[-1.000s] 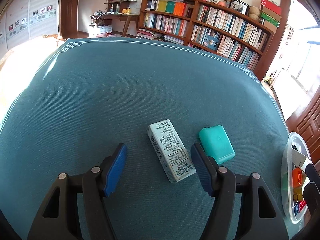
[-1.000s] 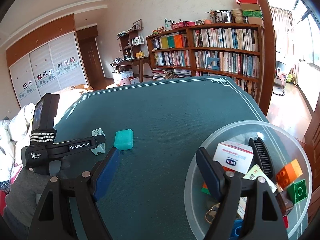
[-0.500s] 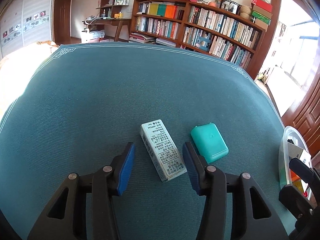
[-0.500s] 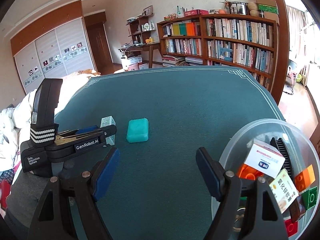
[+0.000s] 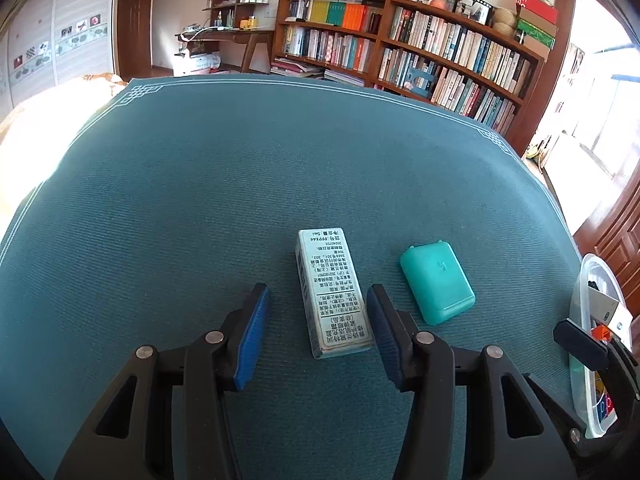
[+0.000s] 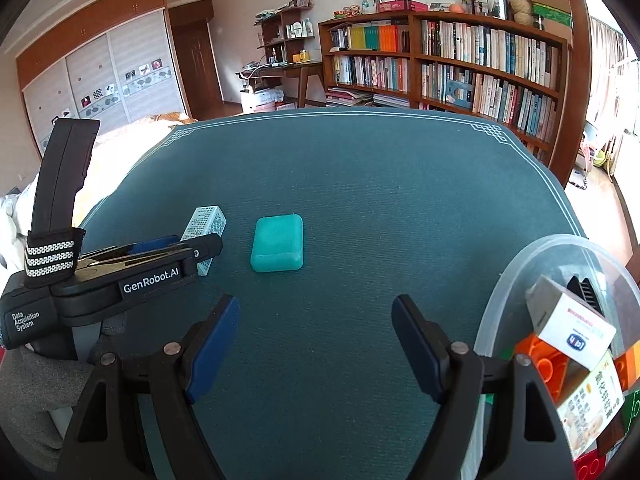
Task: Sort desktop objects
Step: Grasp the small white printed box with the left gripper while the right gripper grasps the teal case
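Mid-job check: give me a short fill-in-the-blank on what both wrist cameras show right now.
1. The left gripper straddles the white ____ box.
2. The case lying beside that box is ____ in colour.
3. The right gripper is open and holds ____.
4. Already sorted items sit in a clear plastic ____.

Answers: printed; teal; nothing; bowl

Table (image 5: 240,184) under teal cloth, bearing a printed carton (image 5: 332,296), a teal case (image 5: 438,282) beside it, and a clear bowl (image 6: 520,280).
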